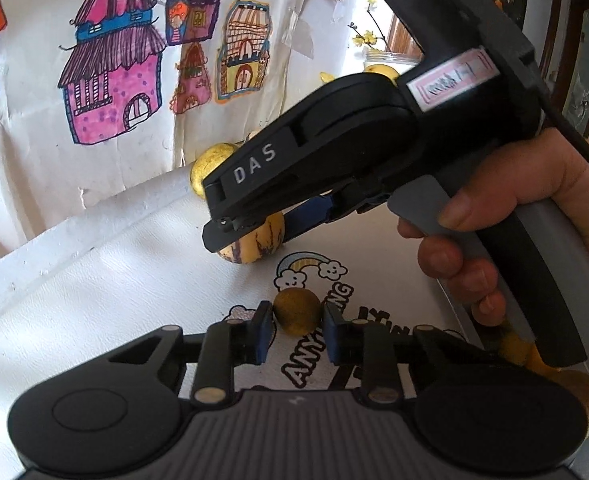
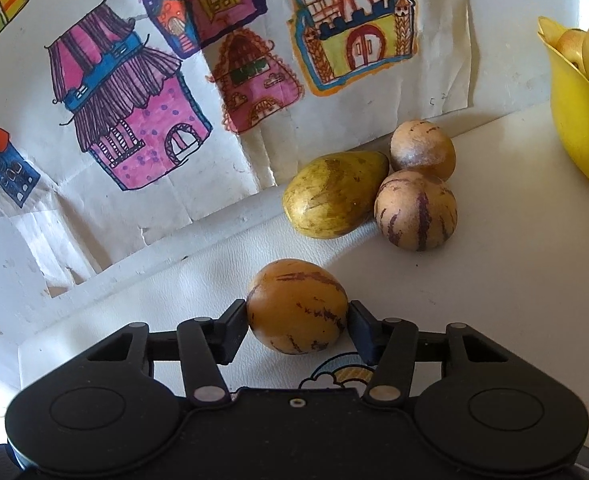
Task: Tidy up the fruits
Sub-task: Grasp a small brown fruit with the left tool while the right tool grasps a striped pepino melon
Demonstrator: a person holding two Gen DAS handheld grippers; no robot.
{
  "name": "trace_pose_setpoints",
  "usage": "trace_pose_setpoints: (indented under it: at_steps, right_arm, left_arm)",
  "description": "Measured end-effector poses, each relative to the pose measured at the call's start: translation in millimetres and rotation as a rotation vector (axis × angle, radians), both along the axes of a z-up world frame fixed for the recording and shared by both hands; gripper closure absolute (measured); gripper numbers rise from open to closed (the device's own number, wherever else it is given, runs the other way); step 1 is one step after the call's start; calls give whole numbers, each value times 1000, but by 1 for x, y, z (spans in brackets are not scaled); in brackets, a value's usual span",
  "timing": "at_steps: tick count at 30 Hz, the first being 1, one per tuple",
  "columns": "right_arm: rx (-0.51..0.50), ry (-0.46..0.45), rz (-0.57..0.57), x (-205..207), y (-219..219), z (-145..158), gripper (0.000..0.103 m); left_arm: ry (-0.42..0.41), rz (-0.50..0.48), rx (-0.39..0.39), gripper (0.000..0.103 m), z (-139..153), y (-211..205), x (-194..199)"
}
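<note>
In the left wrist view, my left gripper [image 1: 298, 322] is shut on a small round brown-green fruit [image 1: 296, 308] that rests on the white printed mat [image 1: 134, 300]. My right gripper [image 2: 297, 320] is shut on an orange-yellow fruit with purple streaks [image 2: 297, 306], one pad against each side, the fruit sitting on the mat. The left wrist view shows that right gripper [image 1: 260, 232] from the side, held by a hand [image 1: 494, 232], just beyond the left one, with the streaked fruit [image 1: 254, 248] partly hidden under its fingers.
Three more fruits lie against the back wall: a pear-shaped yellow-green one [image 2: 334, 196] and two round streaked ones [image 2: 416, 210] [image 2: 422, 150]. A yellow bowl [image 2: 574, 128] with yellow fruit stands at the right. Painted house drawings [image 2: 134, 112] cover the wall. More yellow fruit [image 1: 514, 346] lies under the hand.
</note>
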State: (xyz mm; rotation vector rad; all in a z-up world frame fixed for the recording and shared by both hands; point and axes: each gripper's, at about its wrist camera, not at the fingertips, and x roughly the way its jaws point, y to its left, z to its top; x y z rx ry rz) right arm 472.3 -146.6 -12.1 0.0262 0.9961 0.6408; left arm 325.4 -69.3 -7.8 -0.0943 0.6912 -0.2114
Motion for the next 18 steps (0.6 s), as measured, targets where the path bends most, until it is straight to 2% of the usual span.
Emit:
trace_pose_setpoints:
  at_steps: [10,18]
  right_arm:
    - [30,17,-34,-12,-21,0,48]
    - [77,5,-68,-33,-48,17,48]
  left_arm:
    - [7,-3,-7,74,4,2,-13]
    - [2,-19,2,74,9,-5,-34]
